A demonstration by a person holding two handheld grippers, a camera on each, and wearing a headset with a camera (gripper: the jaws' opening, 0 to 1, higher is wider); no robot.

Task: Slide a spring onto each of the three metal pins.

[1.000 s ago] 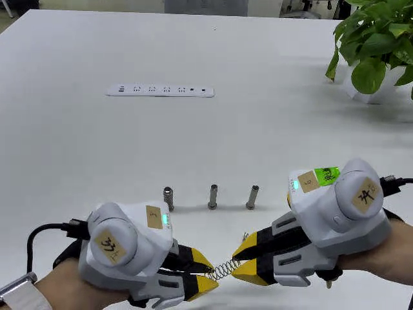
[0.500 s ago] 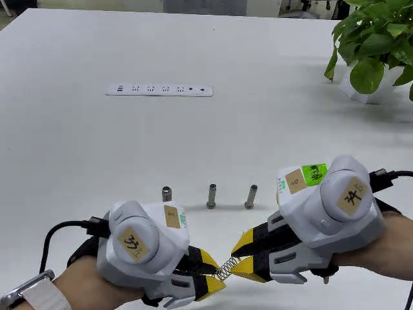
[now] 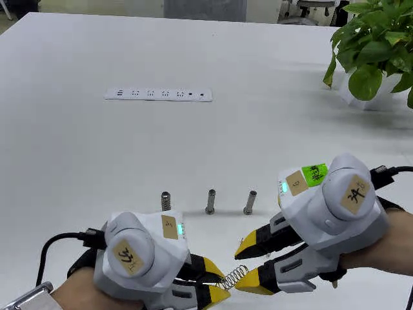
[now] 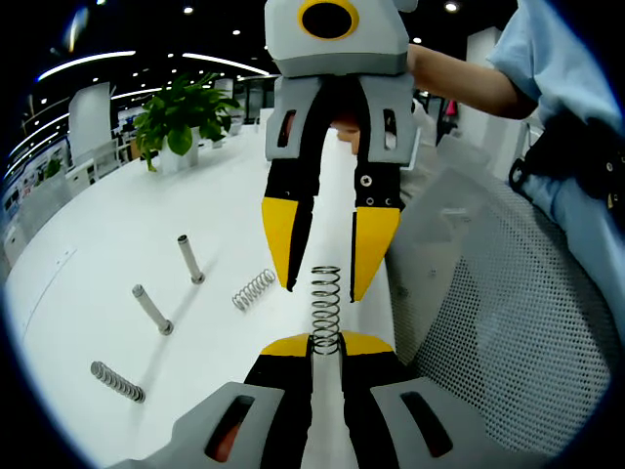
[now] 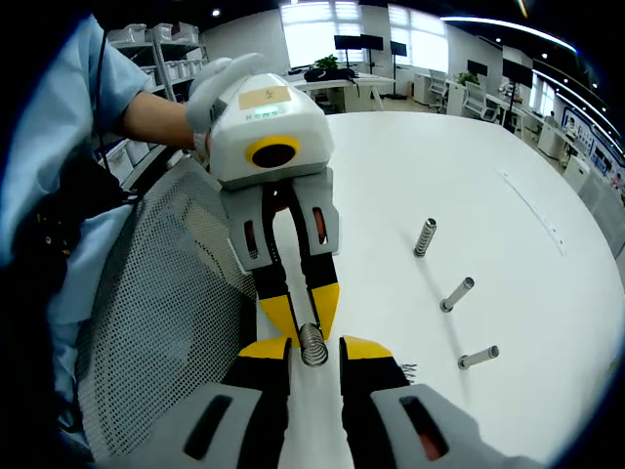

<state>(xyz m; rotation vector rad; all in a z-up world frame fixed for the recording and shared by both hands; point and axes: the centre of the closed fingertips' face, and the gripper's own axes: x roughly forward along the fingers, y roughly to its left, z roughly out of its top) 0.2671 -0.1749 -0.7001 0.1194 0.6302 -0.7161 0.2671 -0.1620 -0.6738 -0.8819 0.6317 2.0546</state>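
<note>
Around spring — right gripper newly loose

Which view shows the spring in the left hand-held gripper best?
The left gripper view: the spring stands full length out of the shut left hand-held gripper, coils distinct. The right gripper view sees it nearly end-on, foreshortened. The head view shows it small at the bottom edge.

Your left gripper has a round tan sticker on top, with pen marks that look like 33. On your right gripper, the big tan sticker looks like 34. The green label is too small to read.
</note>
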